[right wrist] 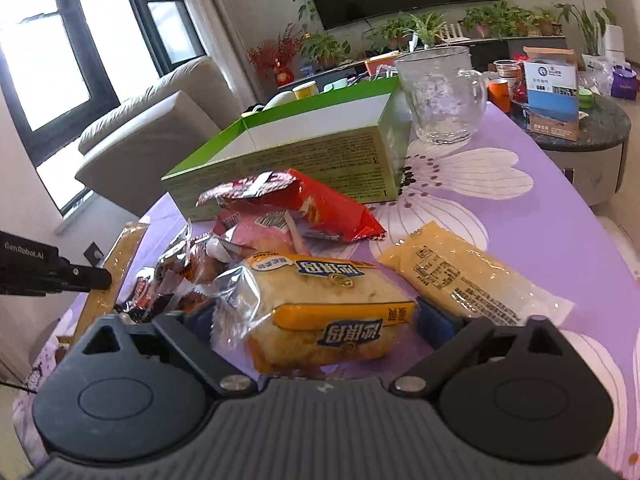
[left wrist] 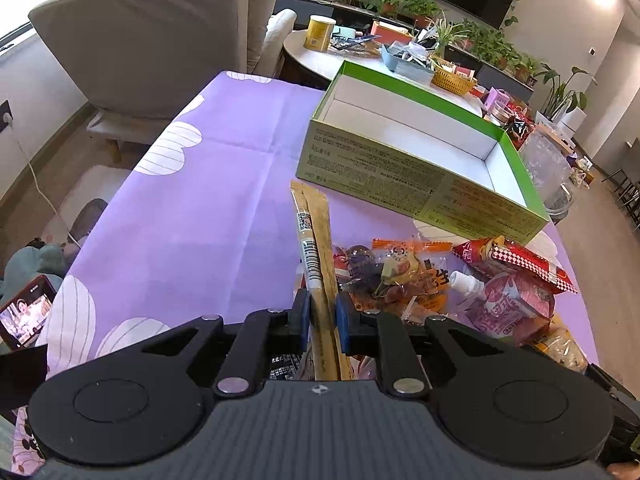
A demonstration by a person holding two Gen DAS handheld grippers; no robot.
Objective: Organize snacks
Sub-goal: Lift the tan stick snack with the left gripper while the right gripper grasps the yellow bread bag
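**Left fingers grip stick packets; right fingers straddle a bread pack**

The left gripper [left wrist: 322,314] has its fingers closed on two long tan stick packets [left wrist: 316,240], which reach forward over the purple desk [left wrist: 200,208] toward the empty green box [left wrist: 404,160]. The right gripper [right wrist: 316,320] stands wide, its blue pads on either side of a wrapped bread pack [right wrist: 320,308]; whether they press it I cannot tell. A red snack bag [right wrist: 320,204] lies between the bread and the box.
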